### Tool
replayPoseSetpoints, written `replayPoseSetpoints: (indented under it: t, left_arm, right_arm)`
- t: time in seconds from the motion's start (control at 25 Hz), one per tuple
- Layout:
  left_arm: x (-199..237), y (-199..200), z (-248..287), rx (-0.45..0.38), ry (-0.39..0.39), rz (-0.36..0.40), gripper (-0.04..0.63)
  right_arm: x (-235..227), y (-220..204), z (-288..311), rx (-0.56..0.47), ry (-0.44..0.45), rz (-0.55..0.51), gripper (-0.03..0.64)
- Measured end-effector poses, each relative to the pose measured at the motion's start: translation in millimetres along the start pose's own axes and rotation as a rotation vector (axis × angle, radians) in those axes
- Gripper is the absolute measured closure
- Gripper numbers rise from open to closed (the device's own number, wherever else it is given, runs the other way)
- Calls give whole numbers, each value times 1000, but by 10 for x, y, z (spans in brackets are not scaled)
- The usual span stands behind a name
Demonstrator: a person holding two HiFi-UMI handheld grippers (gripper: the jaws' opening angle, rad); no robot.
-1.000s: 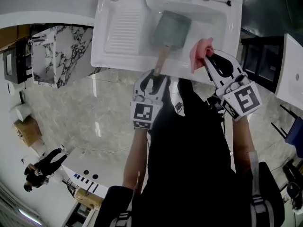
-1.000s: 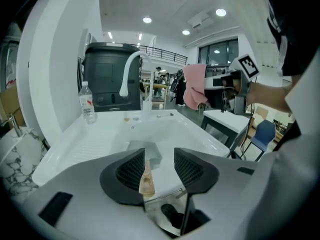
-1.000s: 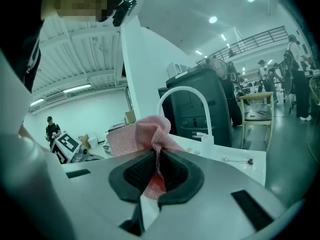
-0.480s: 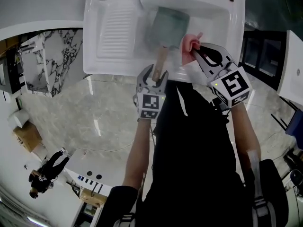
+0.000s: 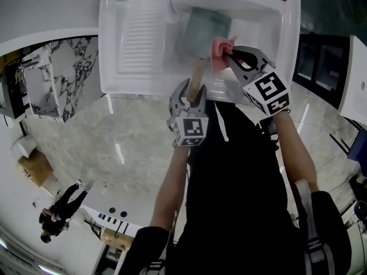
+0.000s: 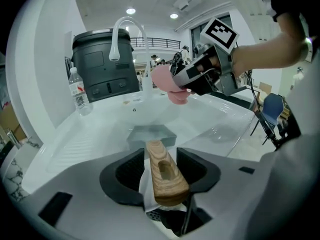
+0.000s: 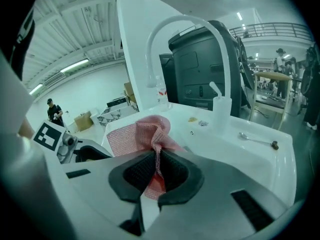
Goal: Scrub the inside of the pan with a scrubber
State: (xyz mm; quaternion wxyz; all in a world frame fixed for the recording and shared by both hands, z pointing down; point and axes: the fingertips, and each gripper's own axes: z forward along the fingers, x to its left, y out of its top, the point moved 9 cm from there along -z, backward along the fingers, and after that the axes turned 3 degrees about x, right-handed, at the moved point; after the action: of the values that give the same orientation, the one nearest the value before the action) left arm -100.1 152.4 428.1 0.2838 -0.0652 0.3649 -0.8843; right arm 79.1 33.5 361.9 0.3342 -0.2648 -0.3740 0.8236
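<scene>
My left gripper has its fingers apart, and the wooden handle lies loose between them with a gap down one side (no real grip, as I read it). The square grey pan sits just ahead of those fingers, down in the white sink. My right gripper is pinched shut on the pink mesh scrubber, held above the pan and clear of it. I judge the scrubbing has not yet begun. What remains is to clamp the handle, lower the scrubber inside and rub.
</scene>
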Motion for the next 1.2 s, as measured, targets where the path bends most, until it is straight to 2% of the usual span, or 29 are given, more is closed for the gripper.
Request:
replayPoseSetpoints:
  t: [0.08,0.28,0.68,1.0,1.2]
  left_arm:
    - [17,9,18,13,9,0,378]
    - [10,22,22,33,24,35,441]
    - [0,41,31,59,6,25,442]
    - [-1,44,50,63,7,6,443]
    - [2,57,48,70,-3,-14,443]
  right_arm:
    - [-35,-34,132,31,6,-12,578]
    - [-121,-111,513,90,41,-56,578]
    - [-253,-316,1452,243,143,-166,575]
    - [-228,-414,1904,349,390,-221,577]
    - [-219,-431,2074,377,477,-223,577]
